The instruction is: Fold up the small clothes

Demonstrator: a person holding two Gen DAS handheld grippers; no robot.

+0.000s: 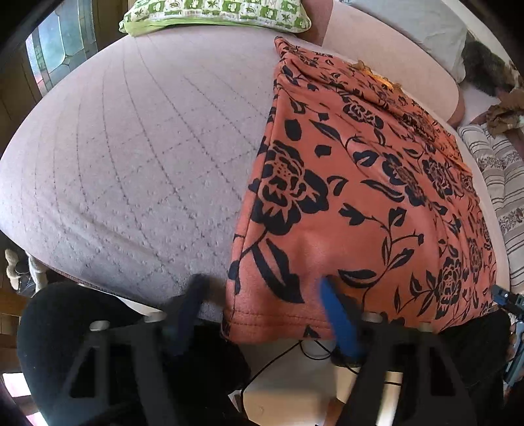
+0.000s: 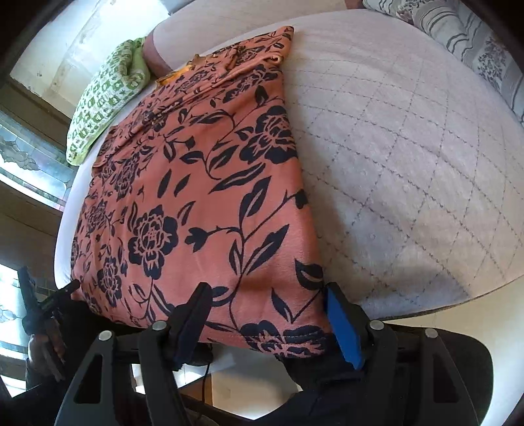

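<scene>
An orange garment with a black flower print (image 1: 360, 183) (image 2: 196, 196) lies flat on a pale quilted bed (image 1: 131, 147) (image 2: 409, 164), its hem at the near edge. My left gripper (image 1: 262, 295) straddles the hem's left corner. One finger rests on the sheet beside the cloth, and the blue-padded finger (image 1: 334, 308) is on the print. My right gripper (image 2: 265, 295) straddles the hem's right corner, its blue pad (image 2: 340, 321) at the cloth's edge. Both stand open with fabric between the jaws, which do not pinch it. Each gripper shows at the edge of the other's view (image 1: 506, 301) (image 2: 49, 301).
A green patterned pillow (image 1: 213, 13) (image 2: 104, 98) and a striped pillow (image 1: 497, 183) (image 2: 458, 29) lie at the bed's far side. A dark furry thing (image 1: 484, 65) sits at the far right. A leaded window (image 2: 29, 157) is on the left. Below the bed's near edge is a white box with cables (image 1: 294, 377).
</scene>
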